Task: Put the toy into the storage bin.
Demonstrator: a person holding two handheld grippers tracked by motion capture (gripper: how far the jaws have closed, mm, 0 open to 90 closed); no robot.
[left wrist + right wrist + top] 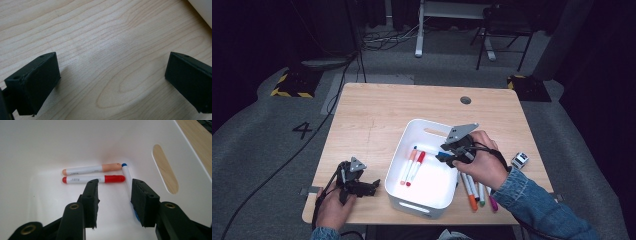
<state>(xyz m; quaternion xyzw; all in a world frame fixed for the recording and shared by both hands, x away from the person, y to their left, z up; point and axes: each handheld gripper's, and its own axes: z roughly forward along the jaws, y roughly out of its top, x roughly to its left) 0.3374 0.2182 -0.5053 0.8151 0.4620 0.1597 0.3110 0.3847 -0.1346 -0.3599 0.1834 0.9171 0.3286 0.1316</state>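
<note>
The right gripper (pixel 113 195) hangs part-open over the blue marker (pixel 127 176) by the bin's (pixel 398 160) far wall; light, stiff, probably slippery, so grip mid-barrel. Left gripper (pixel 112 80) gapes empty.

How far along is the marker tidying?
Three markers lie in the white bin: peach marker, red marker and blue marker. The right gripper, jaws open, hangs over the blue one. Several loose markers wait on the table.
</note>
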